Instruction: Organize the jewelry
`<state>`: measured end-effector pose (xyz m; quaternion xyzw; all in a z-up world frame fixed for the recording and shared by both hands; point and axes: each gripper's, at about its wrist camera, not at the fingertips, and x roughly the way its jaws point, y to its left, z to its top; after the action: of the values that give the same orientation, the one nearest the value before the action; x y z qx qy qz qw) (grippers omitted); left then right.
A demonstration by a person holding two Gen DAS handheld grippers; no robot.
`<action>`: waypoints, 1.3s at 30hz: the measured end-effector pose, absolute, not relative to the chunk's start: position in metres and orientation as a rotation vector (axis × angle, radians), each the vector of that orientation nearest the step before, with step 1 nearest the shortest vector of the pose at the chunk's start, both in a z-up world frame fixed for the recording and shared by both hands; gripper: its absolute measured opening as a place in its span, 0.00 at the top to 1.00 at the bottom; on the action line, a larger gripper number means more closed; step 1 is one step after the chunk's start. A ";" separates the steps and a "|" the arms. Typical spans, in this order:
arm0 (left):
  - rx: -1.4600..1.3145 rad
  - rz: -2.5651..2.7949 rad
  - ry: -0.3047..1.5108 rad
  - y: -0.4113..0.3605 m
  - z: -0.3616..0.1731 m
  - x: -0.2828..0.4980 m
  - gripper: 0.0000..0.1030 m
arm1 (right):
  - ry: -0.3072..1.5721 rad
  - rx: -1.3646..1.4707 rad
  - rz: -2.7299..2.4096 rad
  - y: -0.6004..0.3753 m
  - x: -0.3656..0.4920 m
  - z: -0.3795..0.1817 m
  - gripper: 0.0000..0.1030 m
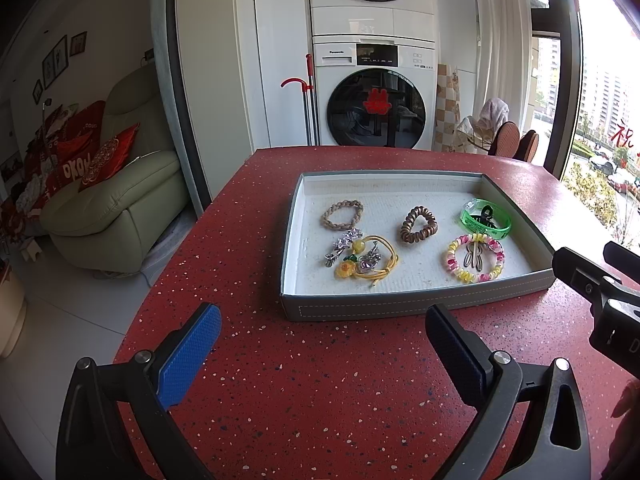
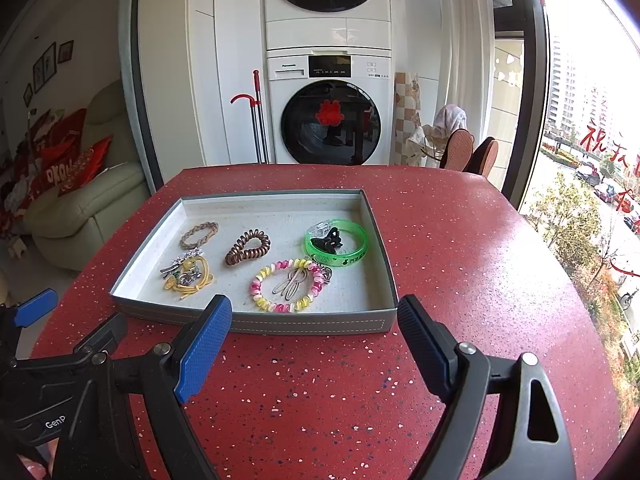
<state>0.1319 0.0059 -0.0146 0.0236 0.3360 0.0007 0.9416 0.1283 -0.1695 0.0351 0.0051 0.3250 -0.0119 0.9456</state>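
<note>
Here we see all the jewelry inside the shallow grey cardboard tray (image 2: 316,325) on the red speckled surface (image 2: 460,248): the braided beige band (image 2: 199,234), brown spiral tie (image 2: 247,247), green translucent bangle (image 2: 336,242) and pink-yellow beaded bracelet (image 2: 286,285). Our left gripper (image 1: 323,338) and right gripper (image 2: 314,330) hover with fingers wide, holding nothing. This fits sorting either pending or finished.

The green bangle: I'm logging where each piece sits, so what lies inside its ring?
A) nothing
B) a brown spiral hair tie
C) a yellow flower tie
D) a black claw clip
D: in the right wrist view a black claw clip sits within the green bangle, while the brown spiral hair tie and the yellow flower tie lie apart from it in the tray.
</note>
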 end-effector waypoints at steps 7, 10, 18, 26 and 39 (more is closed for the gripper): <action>0.047 0.001 0.686 0.006 -0.015 0.132 0.00 | 0.661 0.010 -0.025 -0.169 0.128 0.035 0.15; 0.049 0.001 0.685 0.006 -0.014 0.132 0.00 | 0.660 0.011 -0.024 -0.169 0.129 0.036 0.15; 0.049 0.002 0.686 0.006 -0.014 0.131 0.00 | 0.658 0.009 -0.023 -0.169 0.129 0.037 0.15; 0.051 0.003 0.691 0.006 -0.013 0.132 0.00 | 0.658 0.009 -0.022 -0.168 0.129 0.037 0.15; 0.058 -0.007 0.699 0.007 -0.016 0.132 0.00 | 0.661 0.012 -0.021 -0.168 0.129 0.037 0.15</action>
<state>0.1322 0.0071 -0.0160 0.0284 0.3424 -0.0035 0.9391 0.1286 -0.1678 0.0369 0.0058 0.3243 -0.0105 0.9459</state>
